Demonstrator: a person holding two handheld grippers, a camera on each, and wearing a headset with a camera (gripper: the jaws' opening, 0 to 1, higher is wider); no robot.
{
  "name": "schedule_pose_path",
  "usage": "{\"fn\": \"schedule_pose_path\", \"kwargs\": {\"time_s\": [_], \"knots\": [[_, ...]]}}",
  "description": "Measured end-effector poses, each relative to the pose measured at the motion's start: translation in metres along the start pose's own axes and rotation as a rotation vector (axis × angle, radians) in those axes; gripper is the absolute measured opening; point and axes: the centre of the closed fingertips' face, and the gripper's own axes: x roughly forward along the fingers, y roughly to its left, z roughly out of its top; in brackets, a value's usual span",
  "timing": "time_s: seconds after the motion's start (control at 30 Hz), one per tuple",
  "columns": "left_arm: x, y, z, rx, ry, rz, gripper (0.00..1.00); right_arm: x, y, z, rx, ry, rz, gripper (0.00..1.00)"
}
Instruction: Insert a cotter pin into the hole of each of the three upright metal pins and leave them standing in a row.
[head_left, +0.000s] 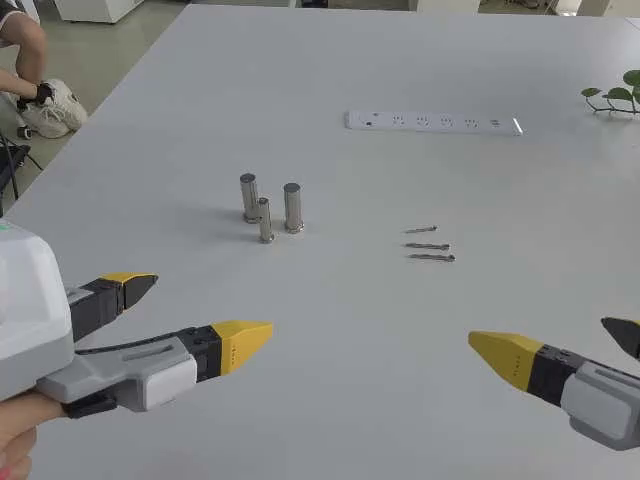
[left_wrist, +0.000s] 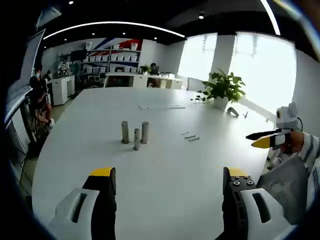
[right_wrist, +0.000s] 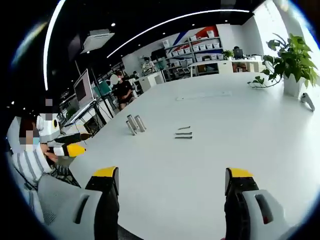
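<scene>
Over the near edge of a broad, matte white desk (head_left: 400, 390), the left claw (head_left: 212, 304) and right claw (head_left: 536, 331) hover with yellow-tipped jaws spread wide, holding nothing. Three smooth steel metal pins (head_left: 268, 212) stand clustered mid-desk, with three thin cotter pins (head_left: 429, 245) lying flat nearby, toward the right edge. The pickup likely demands a fine pinch on one sliver while the other claw steadies a cylinder.

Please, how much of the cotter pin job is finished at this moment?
Done: nothing yet; the three metal pins stand upright in a cluster. In hand: nothing; the left tongs and right tongs are open and empty. Left: all three cotter pins lie loose on the table beside them, so three insertions and the tidy row remain.
</scene>
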Motion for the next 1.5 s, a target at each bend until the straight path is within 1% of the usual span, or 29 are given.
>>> {"fn": "schedule_pose_path", "kwargs": {"time_s": [0.13,0.23,0.3,0.43,0.57,0.63,0.7,0.77,0.8,0.87,0.9,0.93,0.97,1.0,1.03,1.07,1.13,1.17,1.23,1.33,1.43,1.5], "knots": [[0.008,0.004,0.003,0.008,0.006,-0.010,0.72,0.000,-0.001,0.000,0.001,0.004,-0.004,0.83],[0.017,0.008,0.006,0.038,0.019,-0.016,0.71,0.000,-0.002,0.000,0.005,0.006,-0.007,0.83],[0.022,0.012,0.008,0.042,0.025,-0.020,0.70,0.001,-0.002,-0.001,0.005,0.008,-0.007,0.83],[0.031,0.016,0.014,0.044,0.018,-0.025,0.68,0.001,-0.003,-0.001,0.005,0.011,-0.011,0.83],[0.035,0.018,0.018,0.037,0.011,-0.026,0.68,0.001,-0.003,0.000,0.007,0.012,-0.012,0.83],[0.034,0.015,0.019,0.029,0.009,-0.033,0.68,0.001,-0.003,0.001,0.006,0.011,-0.014,0.83],[0.030,0.011,0.017,0.021,0.011,-0.040,0.70,0.000,-0.003,0.002,0.004,0.008,-0.015,0.83],[0.022,0.005,0.012,0.009,0.020,-0.044,0.72,-0.001,-0.003,0.005,-0.001,0.001,-0.016,0.83],[0.016,0.002,0.009,0.001,0.024,-0.049,0.76,-0.001,-0.002,0.008,-0.015,-0.017,-0.012,0.84],[0.008,-0.004,0.004,-0.011,0.025,-0.060,0.82,-0.002,-0.002,0.010,-0.037,-0.024,-0.011,0.87],[0.000,-0.011,0.001,-0.016,0.026,-0.062,0.86,-0.002,-0.001,0.012,-0.059,-0.029,-0.010,0.88],[-0.003,-0.013,-0.002,-0.025,0.029,-0.057,0.89,-0.002,0.000,0.013,-0.073,-0.033,-0.007,0.90],[-0.009,-0.012,-0.006,-0.022,0.033,-0.037,0.94,-0.002,-0.001,0.015,-0.075,-0.039,-0.017,0.92],[-0.013,-0.013,-0.008,-0.004,0.037,-0.036,0.99,-0.001,-0.002,0.017,-0.075,-0.052,-0.022,0.94],[-0.016,-0.014,-0.011,0.009,0.044,-0.037,0.99,-0.001,-0.001,0.019,-0.076,-0.060,-0.015,0.95],[-0.021,-0.015,-0.017,0.010,0.066,-0.037,0.99,0.000,0.001,0.020,-0.073,-0.065,-0.001,0.95],[-0.026,-0.017,-0.024,0.012,0.093,-0.041,0.99,0.001,0.002,0.023,-0.067,-0.074,0.011,0.97],[-0.027,-0.017,-0.025,0.013,0.095,-0.040,0.99,0.001,0.003,0.023,-0.070,-0.075,0.015,0.98],[-0.030,-0.017,-0.026,0.011,0.090,-0.039,0.99,0.003,0.004,0.024,-0.090,-0.070,0.020,0.98],[-0.030,-0.017,-0.023,0.001,0.083,-0.040,0.99,0.005,0.007,0.024,-0.119,-0.064,0.027,0.98],[-0.028,-0.018,-0.021,0.006,0.085,-0.043,0.99,0.006,0.009,0.024,-0.126,-0.060,0.037,0.98],[-0.026,-0.020,-0.021,0.010,0.092,-0.054,0.99,0.007,0.009,0.025,-0.126,-0.069,0.037,0.98]]}}
